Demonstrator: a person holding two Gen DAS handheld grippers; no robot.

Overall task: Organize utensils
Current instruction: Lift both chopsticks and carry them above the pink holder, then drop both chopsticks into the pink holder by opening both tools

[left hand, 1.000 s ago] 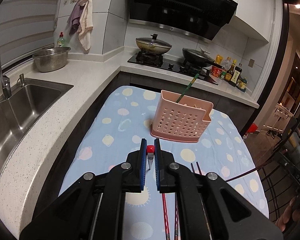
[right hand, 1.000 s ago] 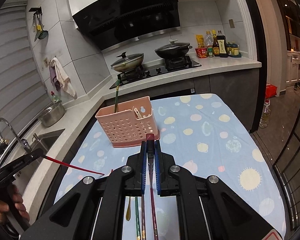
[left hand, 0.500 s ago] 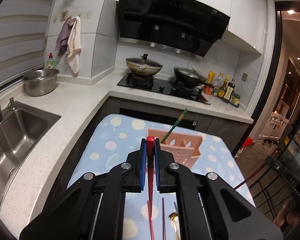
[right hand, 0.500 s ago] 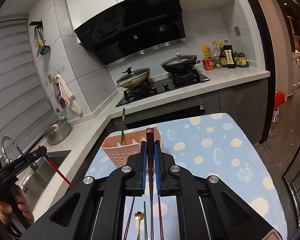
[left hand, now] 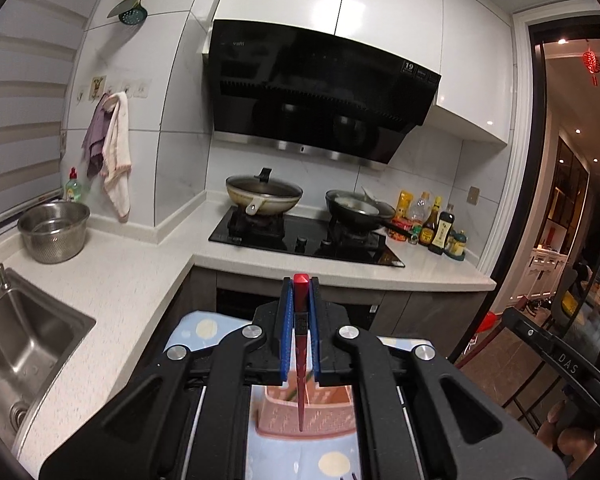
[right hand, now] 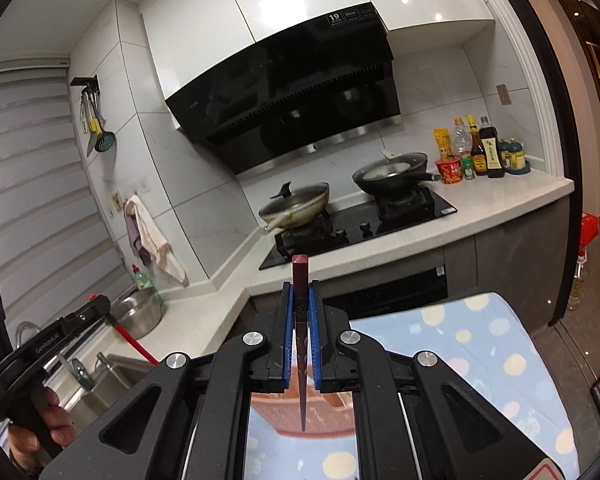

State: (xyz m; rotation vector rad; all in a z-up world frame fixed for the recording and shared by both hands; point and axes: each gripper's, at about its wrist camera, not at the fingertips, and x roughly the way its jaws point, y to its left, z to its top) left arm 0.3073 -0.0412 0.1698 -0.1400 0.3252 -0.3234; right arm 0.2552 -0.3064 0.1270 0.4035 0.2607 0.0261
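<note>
In the left wrist view, the left gripper (left hand: 300,312) has its blue-padded jaws drawn narrow onto a bright red chopstick (left hand: 300,360), which stands nearly upright between them, its blunt red end poking above the fingertips and its thin tip pointing down. Below the tip sits the pink perforated plastic utensil basket (left hand: 306,416) on the pale blue polka-dot tablecloth (left hand: 204,330); whether the tip touches the basket cannot be told. A green stick (left hand: 296,388) shows faintly inside the basket just beside the chopstick.

In the right wrist view, the right gripper (right hand: 300,316) is likewise closed narrow on a dark maroon chopstick (right hand: 301,360), held upright with its squared end above the pads and its point hanging over the same pink basket (right hand: 300,412). At the far left, the left gripper (right hand: 74,326) appears, gripped by a hand (right hand: 48,428), with its red chopstick (right hand: 134,342) slanting down from it.
</note>
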